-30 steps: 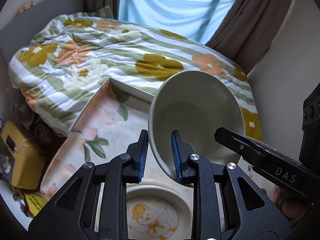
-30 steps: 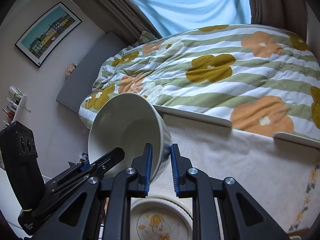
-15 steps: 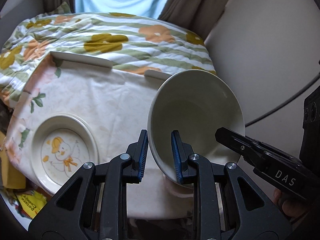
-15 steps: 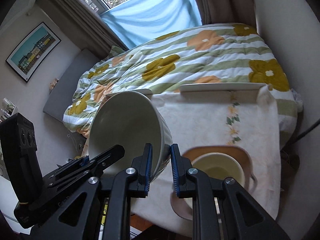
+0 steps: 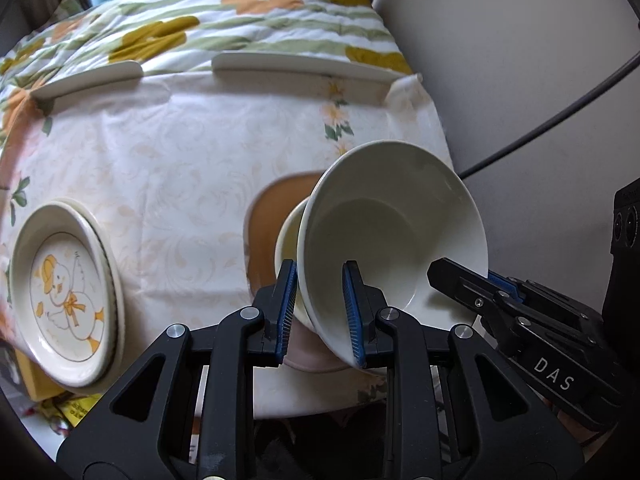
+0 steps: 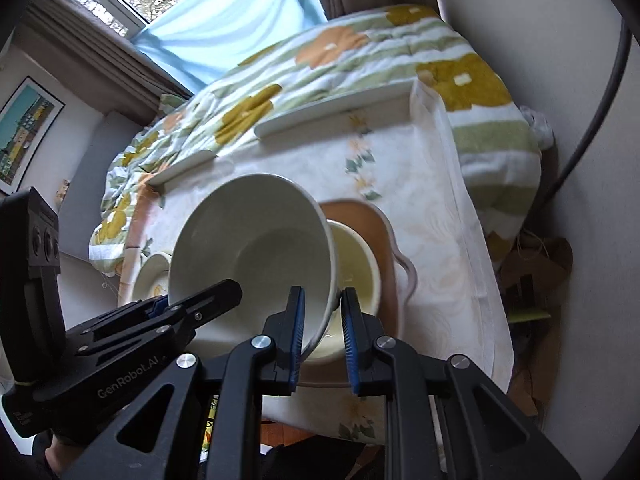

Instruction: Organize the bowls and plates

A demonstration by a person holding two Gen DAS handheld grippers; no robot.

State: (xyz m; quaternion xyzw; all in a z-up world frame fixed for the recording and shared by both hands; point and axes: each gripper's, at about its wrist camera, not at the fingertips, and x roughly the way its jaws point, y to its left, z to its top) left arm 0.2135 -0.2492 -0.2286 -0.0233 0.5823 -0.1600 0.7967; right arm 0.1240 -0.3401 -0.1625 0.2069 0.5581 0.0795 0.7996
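A large cream bowl (image 5: 384,236) (image 6: 256,248) hangs tilted above the table, pinched at opposite sides of its rim. My left gripper (image 5: 320,308) is shut on the rim nearest its camera. My right gripper (image 6: 323,322) is shut on the other side of the rim, and shows in the left wrist view at the lower right (image 5: 476,276). Just below the held bowl, a smaller pale yellow bowl (image 6: 358,268) (image 5: 286,236) stands on a brown plate (image 6: 372,220) (image 5: 272,208). Stacked plates with a duck picture (image 5: 66,296) lie at the table's left.
The table wears a white floral cloth (image 5: 180,152) and stands against a bed with a flowered quilt (image 5: 224,20). A white wall (image 5: 520,60) with a dark cable (image 5: 560,116) is close on the right. Boxes and clutter (image 6: 528,264) lie on the floor beyond the table's right edge.
Both grippers carried the bowl rightward and down, from over the duck plates to just above the yellow bowl on the brown plate. Both grips stayed shut.
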